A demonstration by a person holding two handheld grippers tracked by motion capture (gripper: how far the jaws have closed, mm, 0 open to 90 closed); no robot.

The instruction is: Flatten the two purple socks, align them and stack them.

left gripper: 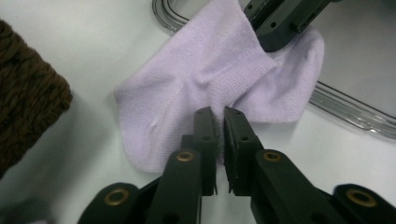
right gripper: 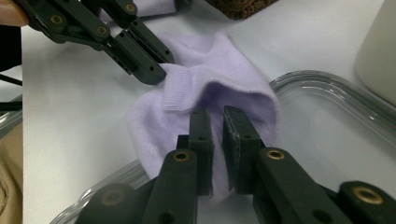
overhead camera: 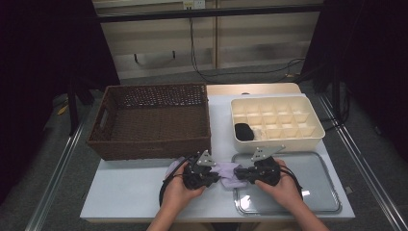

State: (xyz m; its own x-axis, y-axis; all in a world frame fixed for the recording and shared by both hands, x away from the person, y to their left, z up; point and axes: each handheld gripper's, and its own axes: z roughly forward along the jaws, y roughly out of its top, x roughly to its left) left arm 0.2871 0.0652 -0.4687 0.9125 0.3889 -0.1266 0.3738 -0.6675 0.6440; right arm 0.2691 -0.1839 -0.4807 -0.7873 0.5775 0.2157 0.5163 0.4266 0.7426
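Observation:
A lavender sock (overhead camera: 227,172) lies rumpled on the white table, partly over the rim of a clear tray (overhead camera: 308,192). My left gripper (overhead camera: 217,179) comes at it from the left. In the left gripper view my left gripper (left gripper: 219,112) has its jaws nearly together on a fold of the sock (left gripper: 187,93). My right gripper (overhead camera: 239,174) meets the sock from the right, and in the right gripper view this gripper (right gripper: 215,112) pinches the raised fold of the sock (right gripper: 219,79). The left gripper (right gripper: 156,70) holds the cuff edge opposite.
A dark wicker basket (overhead camera: 149,147) stands at the back left. At the back right is a white divided box (overhead camera: 279,140) with a black item (overhead camera: 244,131) in one cell. More lavender cloth (overhead camera: 174,167) lies behind the left gripper, by the basket.

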